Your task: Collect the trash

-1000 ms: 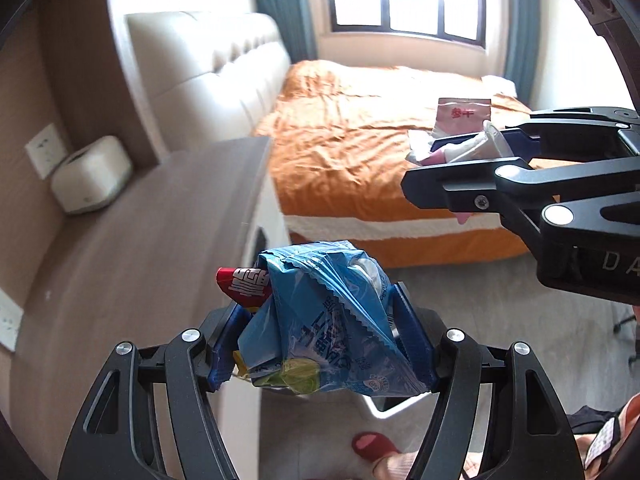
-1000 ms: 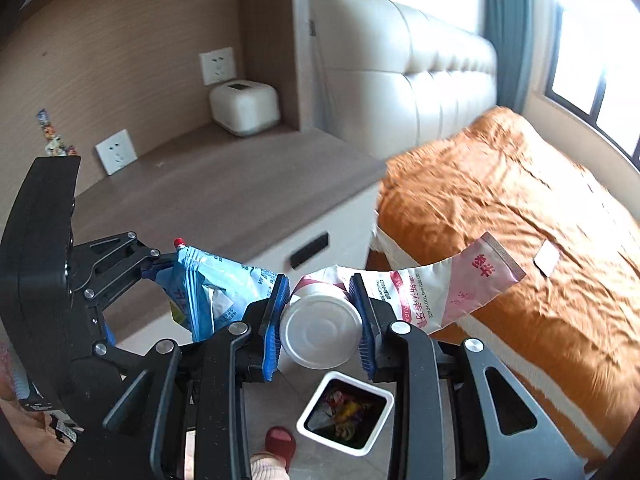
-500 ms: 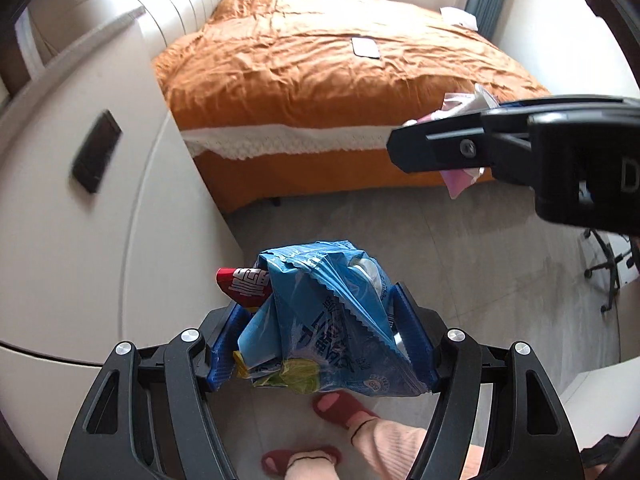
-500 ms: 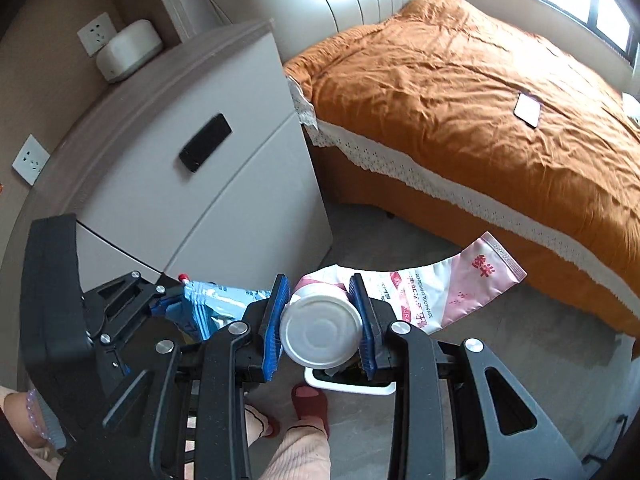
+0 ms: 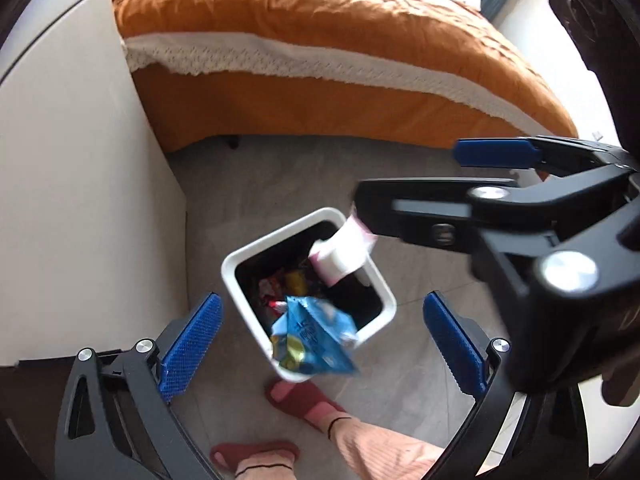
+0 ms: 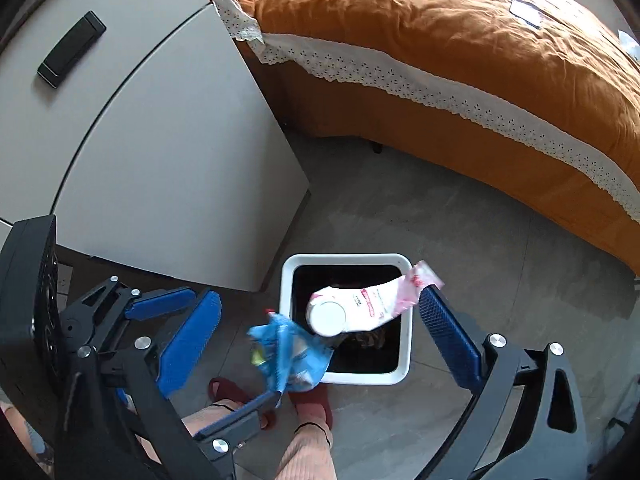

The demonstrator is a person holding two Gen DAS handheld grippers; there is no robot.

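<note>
The left gripper point(image 5: 320, 336) is spread wide, its blue pads well apart and holding nothing. The blue snack bag point(image 5: 314, 336) hangs loose between and just ahead of those pads, touching neither, over the near corner of the white bin point(image 5: 232, 276). In the right wrist view the same bag point(image 6: 290, 354) sits to the left of the bin point(image 6: 286, 280), just outside its near left corner, close to the left gripper's lower finger.

The right gripper point(image 6: 320, 340) is likewise wide open and grips nothing. The white and pink tube point(image 6: 360, 306), cap end facing the camera, lies free between its pads, nearer the right one, above the bin's opening. From the left wrist view the tube point(image 5: 340, 252) tilts into the far right corner of the bin, just under the tip of the right gripper's point(image 5: 404, 184) lower finger; whether it touches that finger cannot be told.

The bin has a black liner and holds a heap of coloured wrappers point(image 5: 288, 284) at the bottom. It stands on the grey floor point(image 6: 460, 220) ahead of both grippers, beside the pale cabinet point(image 6: 160, 140), with the orange bed point(image 6: 460, 40) beyond. The person's red slippers point(image 5: 300, 400) are on the floor below the grippers, just near the bin.
</note>
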